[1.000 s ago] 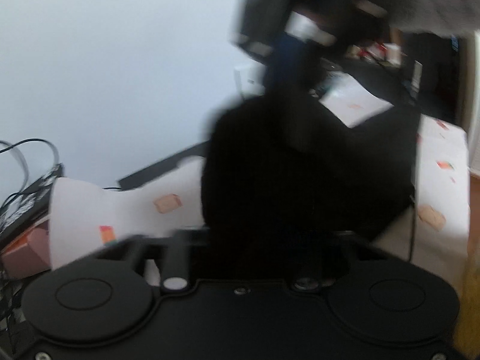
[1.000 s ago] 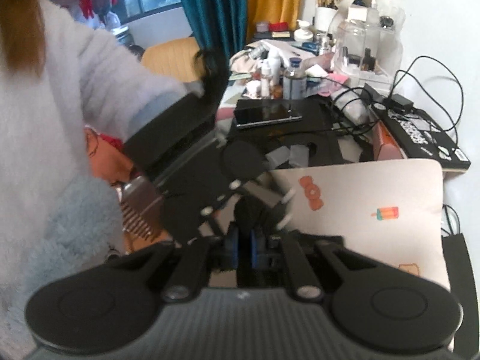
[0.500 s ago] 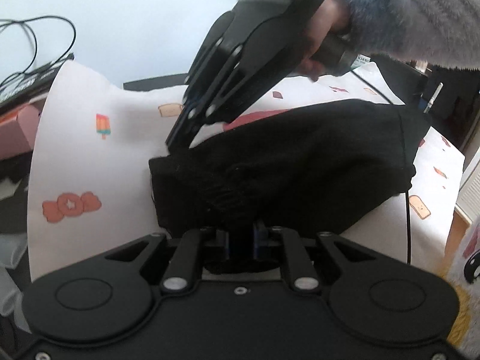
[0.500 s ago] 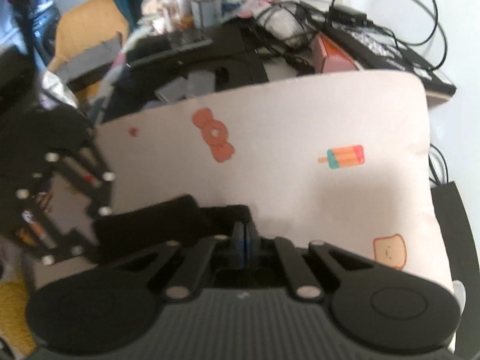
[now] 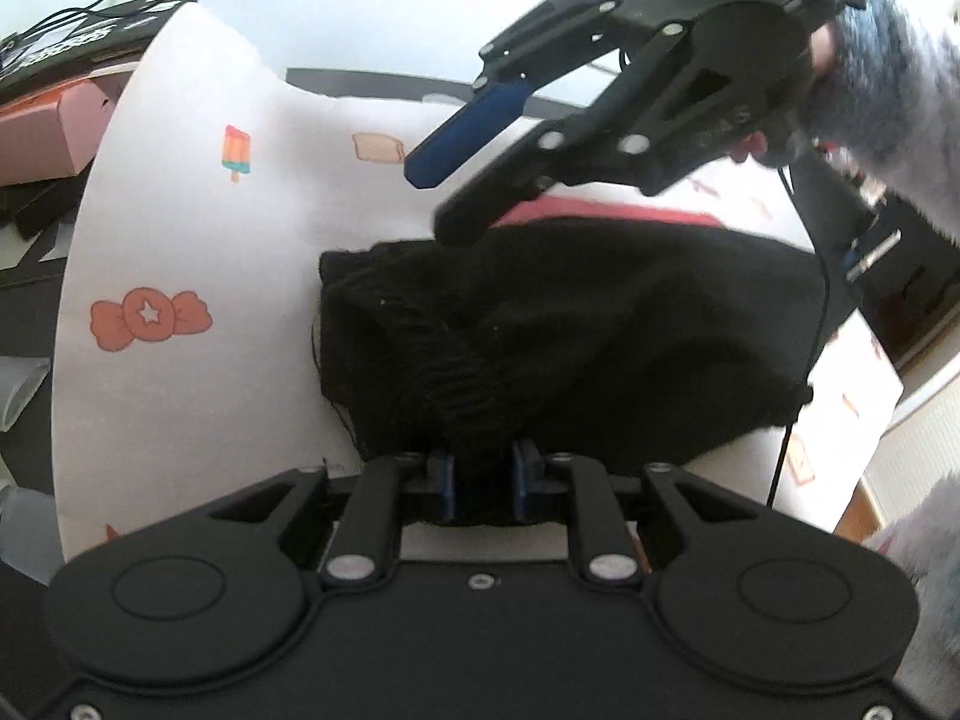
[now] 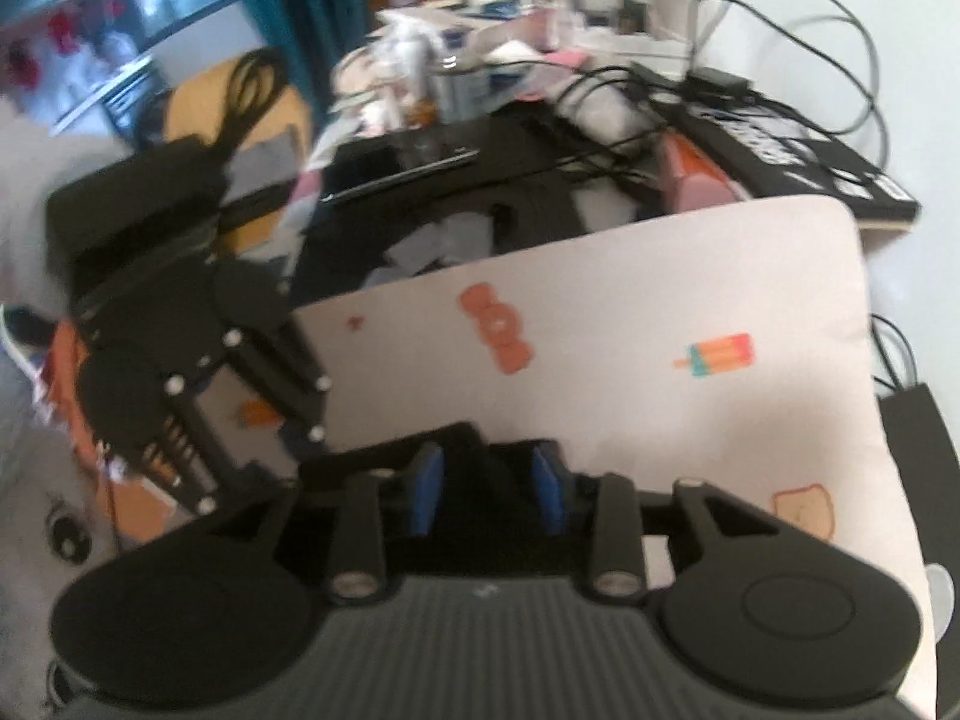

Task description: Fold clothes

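Black knit garment (image 5: 588,330) lay bunched on the white printed cloth (image 5: 180,252), ribbed edge running straight into the left gripper (image 5: 483,483). Left jaws were clamped on that ribbed fold, blue pads (image 5: 447,480) pressing both sides; they had just been easing open a little, fabric between them and gripped.

Right gripper (image 5: 441,201) sat above and beyond the left jaws, over the far edge of the garment, held by a hand (image 5: 822,54) in a fuzzy grey sleeve (image 5: 900,102). Its jaws stood apart and had just been opening. In the right wrist view the blue pads (image 6: 427,495) showed a clear gap with dark fabric (image 6: 486,468) low between them, not pressed. One finger (image 5: 462,132) was lifted clear of the cloth, the other finger's tip just at the garment's edge; contact unclear.

Red strip (image 5: 612,213) peeked out beyond the garment's far edge. Cables (image 6: 780,60) and clutter beyond the cloth, blurred.
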Motion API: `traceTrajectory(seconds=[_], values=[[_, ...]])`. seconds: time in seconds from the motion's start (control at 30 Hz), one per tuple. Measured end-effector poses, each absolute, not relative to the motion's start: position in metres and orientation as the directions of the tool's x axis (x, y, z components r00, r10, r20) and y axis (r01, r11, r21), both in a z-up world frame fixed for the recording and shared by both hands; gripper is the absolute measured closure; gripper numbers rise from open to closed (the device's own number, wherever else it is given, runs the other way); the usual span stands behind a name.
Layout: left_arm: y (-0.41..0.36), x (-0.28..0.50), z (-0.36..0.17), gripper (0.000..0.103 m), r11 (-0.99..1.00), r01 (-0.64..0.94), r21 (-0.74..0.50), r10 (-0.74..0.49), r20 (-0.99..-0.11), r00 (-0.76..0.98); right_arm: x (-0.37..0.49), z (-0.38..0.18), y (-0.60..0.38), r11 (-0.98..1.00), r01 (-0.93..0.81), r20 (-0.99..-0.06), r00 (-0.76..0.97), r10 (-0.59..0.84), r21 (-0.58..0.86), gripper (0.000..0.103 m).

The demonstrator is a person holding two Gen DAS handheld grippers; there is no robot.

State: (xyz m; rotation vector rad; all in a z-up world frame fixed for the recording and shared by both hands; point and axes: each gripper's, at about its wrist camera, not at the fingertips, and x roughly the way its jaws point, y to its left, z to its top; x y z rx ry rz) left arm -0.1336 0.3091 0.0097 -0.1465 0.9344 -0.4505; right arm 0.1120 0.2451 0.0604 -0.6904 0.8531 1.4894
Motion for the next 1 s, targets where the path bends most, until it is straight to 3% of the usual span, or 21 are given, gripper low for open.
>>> traceTrajectory(seconds=[0.1,0.2,0.27,0.3,0.33,0.37,0.4,0.63,0.8,1.0], values=[[0.309,-0.131,0.01,0.084,0.898,0.308,-0.315,-0.434,-0.747,0.504,0.116,0.039,0.249,0.047,-0.993,-0.86,-0.073,0.505,0.112,0.07],[0.305,-0.131,0.012,0.082,0.907,0.311,-0.283,-0.411,-0.756,0.51,0.128,0.016,0.248,0.135,-0.97,-0.856,-0.109,0.505,0.203,0.07],[0.297,-0.136,0.016,0.08,0.913,0.34,-0.226,-0.383,-0.762,0.523,0.127,0.008,0.246,0.146,-0.963,-0.852,-0.124,0.508,0.227,0.081],[0.294,-0.138,0.017,0.074,0.914,0.354,-0.197,-0.369,-0.763,0.53,0.124,0.008,0.243,0.136,-0.962,-0.844,-0.134,0.519,0.236,0.102],[0.292,-0.141,0.019,0.067,0.915,0.365,-0.172,-0.358,-0.764,0.536,0.121,0.01,0.239,0.131,-0.965,-0.842,-0.128,0.525,0.229,0.101],[0.291,-0.145,0.02,0.043,0.918,0.365,-0.153,-0.344,-0.764,0.545,0.118,0.014,0.234,0.132,-0.97,-0.838,-0.103,0.536,0.204,0.101],[0.291,-0.147,0.021,0.033,0.923,0.358,-0.138,-0.33,-0.763,0.556,0.116,0.02,0.227,0.138,-0.972,-0.829,-0.084,0.553,0.191,0.101],[0.309,-0.144,0.035,0.033,0.935,0.319,-0.157,-0.333,-0.698,0.633,0.113,0.057,0.181,0.238,-0.963,-0.747,0.068,0.661,0.124,0.101],[0.298,-0.125,0.033,0.033,0.92,0.368,-0.134,-0.351,-0.702,0.62,0.109,0.056,0.187,0.24,-0.97,-0.767,0.132,0.628,0.029,0.101],[0.281,-0.119,0.022,0.033,0.888,0.437,-0.143,-0.397,-0.718,0.572,0.107,0.069,0.181,0.304,-0.953,-0.715,0.217,0.664,-0.008,0.101]])
